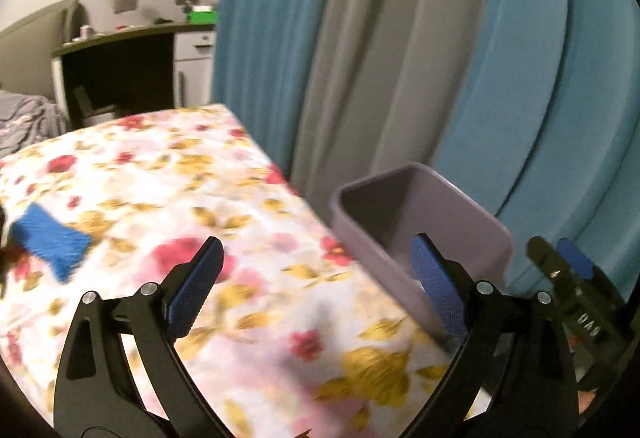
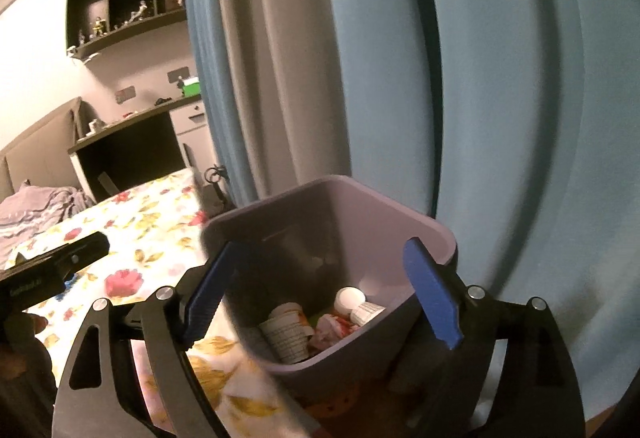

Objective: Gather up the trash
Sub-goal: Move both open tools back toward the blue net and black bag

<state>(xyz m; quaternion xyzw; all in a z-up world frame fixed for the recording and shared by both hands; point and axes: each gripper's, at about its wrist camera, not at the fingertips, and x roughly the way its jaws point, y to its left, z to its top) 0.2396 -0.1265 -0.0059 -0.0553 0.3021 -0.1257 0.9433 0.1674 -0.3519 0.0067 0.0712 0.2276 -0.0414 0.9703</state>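
1. The curtain (image 2: 440, 58), blue with grey folds, fills the far right behind everything.
2. The floral bed (image 1: 160, 174) spreads to the left under my left gripper (image 1: 316, 262), whose jaws stand wide apart with nothing between them.
3. The grey bin (image 2: 332, 206) stands just right of the bed's edge, against the curtain. My right gripper (image 2: 328, 278) hovers over its mouth, jaws spread and empty.
4. In the bin lie paper cups (image 2: 286, 338) with printed grids, a white bottle (image 2: 354, 302) and crumpled red-stained paper (image 2: 330, 328).
5. A blue scrap (image 1: 50, 242) lies on the bed, far left.
6. Writing on the gripper bodies is too blurred to read.
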